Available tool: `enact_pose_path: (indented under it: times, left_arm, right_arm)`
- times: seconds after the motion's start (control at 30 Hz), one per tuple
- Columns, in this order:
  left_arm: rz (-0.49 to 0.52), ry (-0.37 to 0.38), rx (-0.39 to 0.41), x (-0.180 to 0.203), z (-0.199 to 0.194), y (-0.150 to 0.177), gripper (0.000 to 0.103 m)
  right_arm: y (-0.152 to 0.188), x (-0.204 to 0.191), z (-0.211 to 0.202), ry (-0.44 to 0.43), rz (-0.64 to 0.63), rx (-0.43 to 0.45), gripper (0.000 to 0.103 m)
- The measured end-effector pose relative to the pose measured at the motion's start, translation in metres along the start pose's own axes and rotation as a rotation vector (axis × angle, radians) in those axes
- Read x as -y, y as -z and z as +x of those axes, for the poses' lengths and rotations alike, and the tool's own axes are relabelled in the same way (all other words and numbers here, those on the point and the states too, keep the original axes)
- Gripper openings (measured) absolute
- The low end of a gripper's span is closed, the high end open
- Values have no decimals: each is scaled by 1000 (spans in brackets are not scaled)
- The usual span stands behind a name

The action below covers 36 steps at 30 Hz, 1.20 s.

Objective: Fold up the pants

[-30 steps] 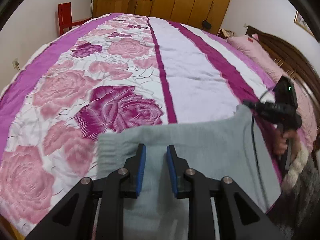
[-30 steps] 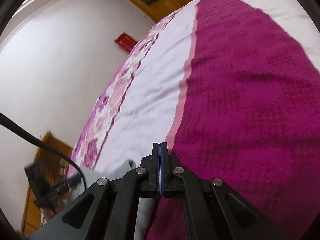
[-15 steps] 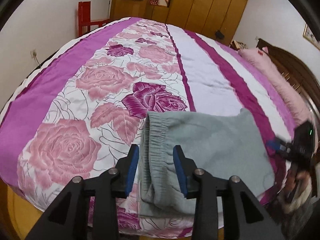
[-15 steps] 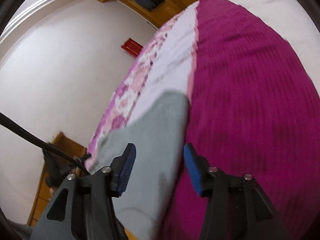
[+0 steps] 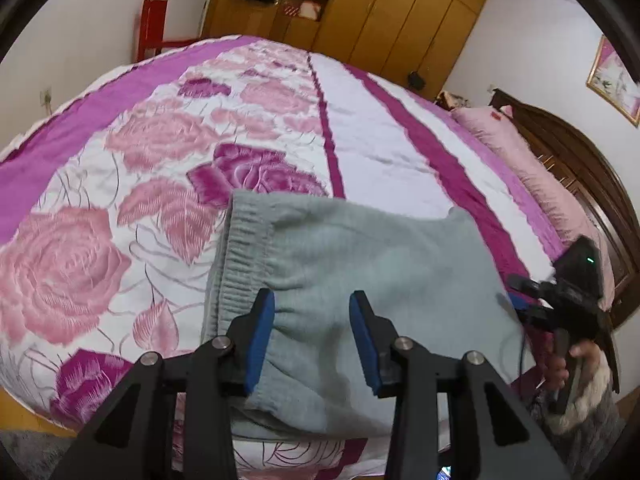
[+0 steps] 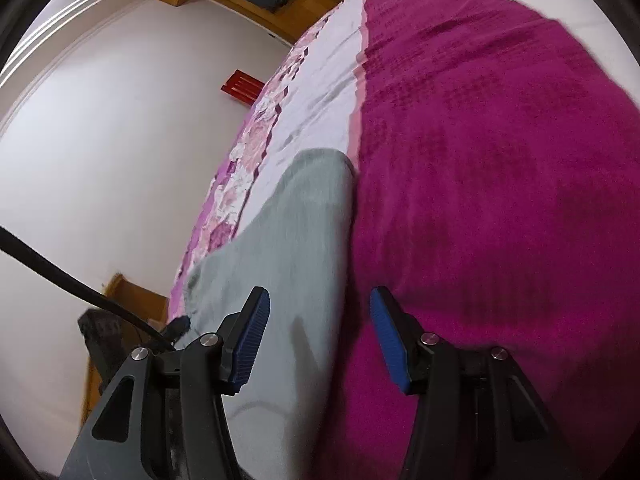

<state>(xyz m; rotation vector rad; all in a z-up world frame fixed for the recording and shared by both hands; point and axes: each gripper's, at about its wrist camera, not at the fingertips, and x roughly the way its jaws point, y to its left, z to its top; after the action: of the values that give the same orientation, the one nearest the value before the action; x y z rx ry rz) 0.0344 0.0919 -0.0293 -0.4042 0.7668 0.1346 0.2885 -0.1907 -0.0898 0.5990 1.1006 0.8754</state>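
Observation:
Grey-green pants lie folded into a compact stack at the near edge of the bed, with the elastic waistband on the left side. My left gripper is open and empty, held above the stack's near part. My right gripper is open and empty, over the right edge of the pants where they meet the magenta stripe. In the left wrist view the right gripper shows at the far right, held by a hand.
The bed has a pink rose bedspread with magenta stripes. A pink pillow and dark headboard lie at right. A red chair and wooden wardrobe stand beyond the bed.
My right gripper went from shut to open and let go of the pants. Both grippers drew back and up from the stack, and the left one opened wider.

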Motion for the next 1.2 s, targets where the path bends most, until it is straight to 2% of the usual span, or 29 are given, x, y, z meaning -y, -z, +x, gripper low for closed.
enact_pose_path:
  times: [0.17,0.27,0.3,0.33,0.4,0.5,0.57,0.7,0.97,1.07,1.2]
  left_arm:
    - [-39,26,-4,-12,-2,3,41]
    - [-24,16,-3,-7,-2,2,41]
    - [-8,8,-15,-3,0,-1,41]
    - [3,8,-15,1,0,-4,41]
    - [9,25,14,10,-5,-10,41]
    - [2,55,45,26,-9,-24,41]
    - [19,52,43,37,-7,-32,41]
    - [61,28,34,61,5,-45,41]
    - [138,39,-26,123,44,-48,41]
    - [170,47,-57,147,62,-47,41]
    - [225,60,-86,184,84,-44,41]
  right_arm:
    - [-20,0,29,-58,49,30,51]
    - [-20,0,29,-74,73,63,50]
    - [-20,0,29,-60,74,68,38]
    - [-20,2,29,-16,82,69,10]
    - [-18,8,28,-40,119,70,9]
    - [-21,5,20,-57,103,72,8]
    - [-28,1,13,-78,73,63,8]
    - [-48,6,-12,-46,16,76,8]
    - [-116,83,-94,75,32,108,8]
    - [-133,112,-116,114,53,103,8]
    - [-143,134,-135,140,39,102,8]
